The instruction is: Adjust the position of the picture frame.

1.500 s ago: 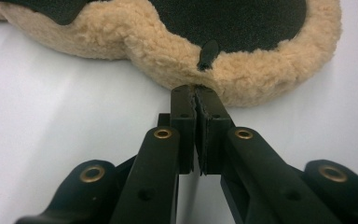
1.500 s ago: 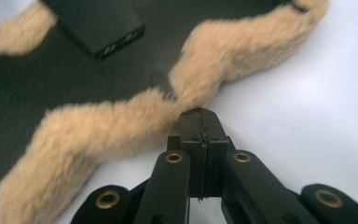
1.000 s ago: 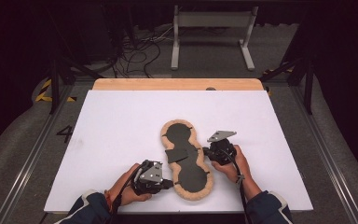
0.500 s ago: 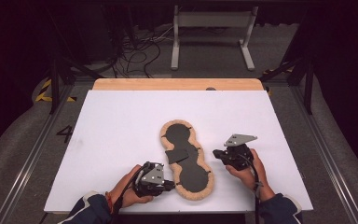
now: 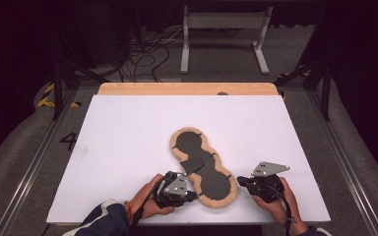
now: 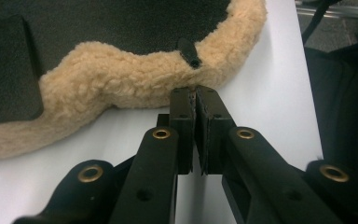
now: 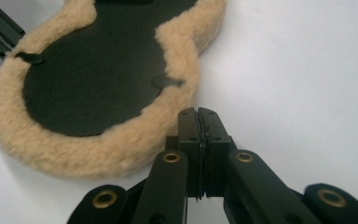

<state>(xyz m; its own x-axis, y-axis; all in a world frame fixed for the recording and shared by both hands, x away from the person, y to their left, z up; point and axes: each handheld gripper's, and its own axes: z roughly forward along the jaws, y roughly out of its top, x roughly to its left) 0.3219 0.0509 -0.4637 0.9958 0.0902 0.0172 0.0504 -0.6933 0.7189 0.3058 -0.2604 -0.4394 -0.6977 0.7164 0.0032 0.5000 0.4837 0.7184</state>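
pulled right gripper (image 5: 243, 182) back off tan fleece-edged black pad (image 5: 204, 164); left gripper (image 5: 193, 195) at its rim; both pinched closed, empty, repositioning likely.

Tan, curly fleece trim (image 5: 225, 200) around a flat black pad (image 5: 191, 143) with a fine speckled grain. Plain white table top (image 5: 123, 147), pale wood strip (image 5: 187, 89) along its far edge. Matte black on both the left gripper (image 6: 195, 92) and the right gripper (image 7: 198, 114), brass-coloured rivets, grey plates on top. Dark blue sleeve (image 5: 101, 221) with an orange cuff edge. Yellow and black stripes (image 5: 47, 96) on the grey floor.
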